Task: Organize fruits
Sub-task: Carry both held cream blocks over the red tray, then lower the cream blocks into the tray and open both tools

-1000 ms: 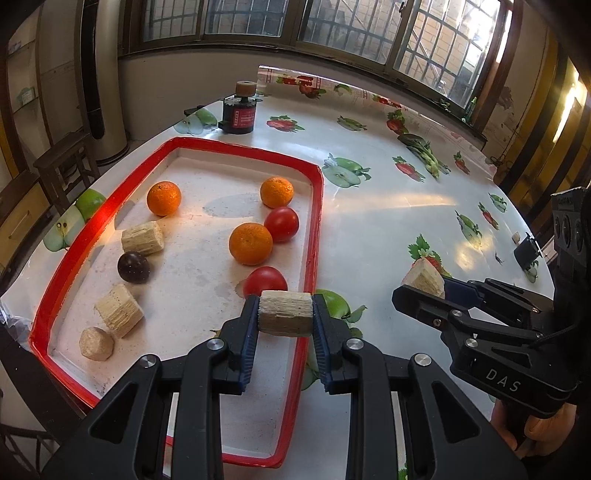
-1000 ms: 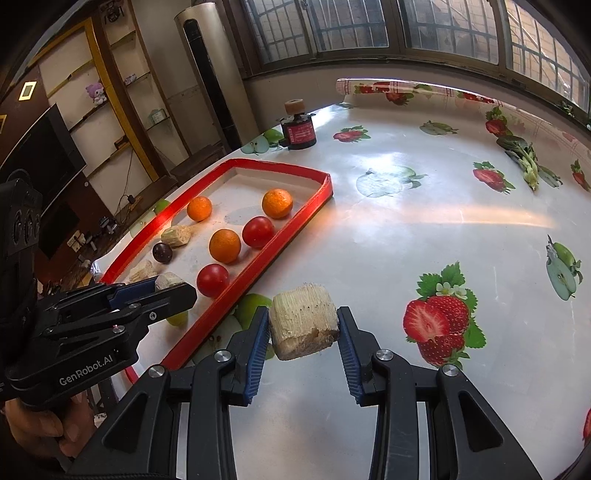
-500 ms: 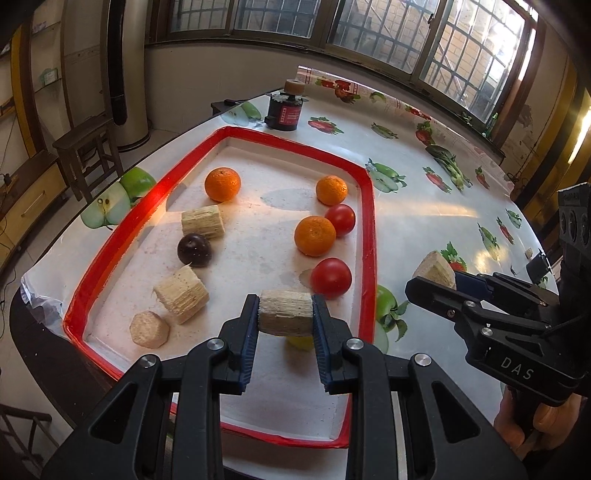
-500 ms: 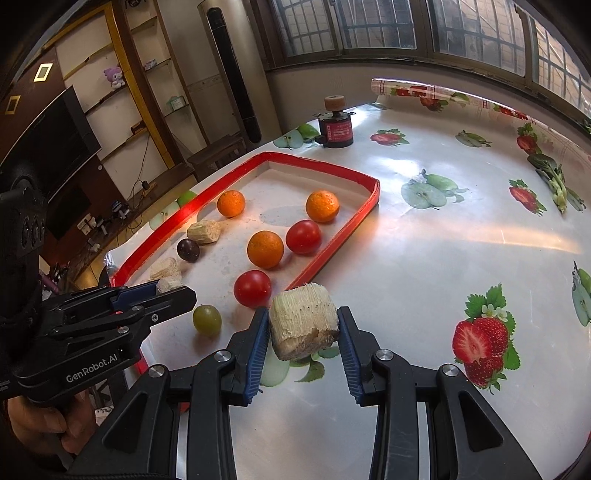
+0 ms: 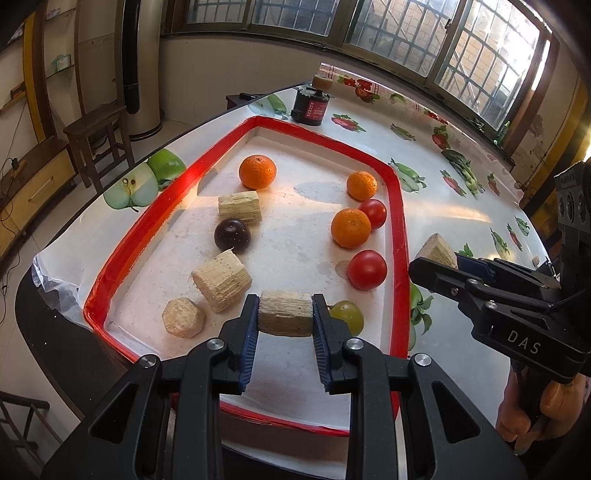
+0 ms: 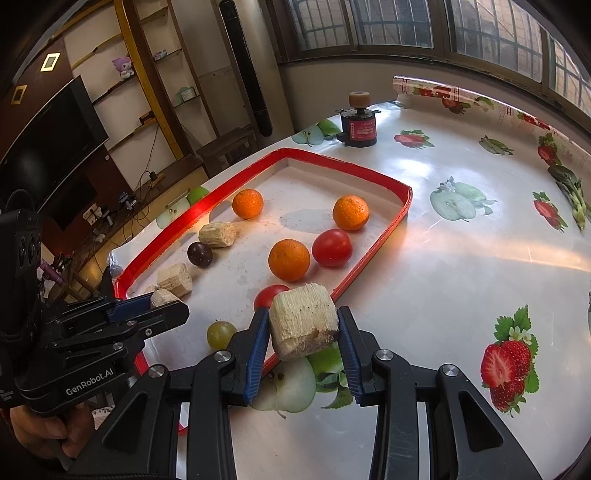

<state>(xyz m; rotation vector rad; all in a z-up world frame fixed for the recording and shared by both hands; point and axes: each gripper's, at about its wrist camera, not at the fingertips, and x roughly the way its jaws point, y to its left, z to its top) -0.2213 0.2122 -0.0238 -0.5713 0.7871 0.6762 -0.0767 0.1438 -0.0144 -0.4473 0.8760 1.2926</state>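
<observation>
Both tongs are clamped on a sugarcane piece each: the left gripper (image 5: 285,319) over the red-rimmed tray's (image 5: 400,236) near end, the right gripper (image 6: 302,334) above its near right rim. Inside the tray are counted three oranges (image 5: 350,228), two tomatoes (image 5: 367,269), one dark plum (image 5: 232,235), one green grape (image 5: 347,314) and three loose sugarcane pieces (image 5: 221,280).

A lived-in home, most likely a living or dining room, was indicated. A table (image 6: 461,236) covered with a fruit-printed oilcloth was set beneath barred windows (image 5: 424,33), and a dark television (image 6: 48,147), yellow-framed wall shelves (image 6: 147,85) holding a plush toy (image 6: 125,66), a wooden stool (image 5: 96,136) and a tall standing air conditioner (image 5: 138,66) were seen around it.
</observation>
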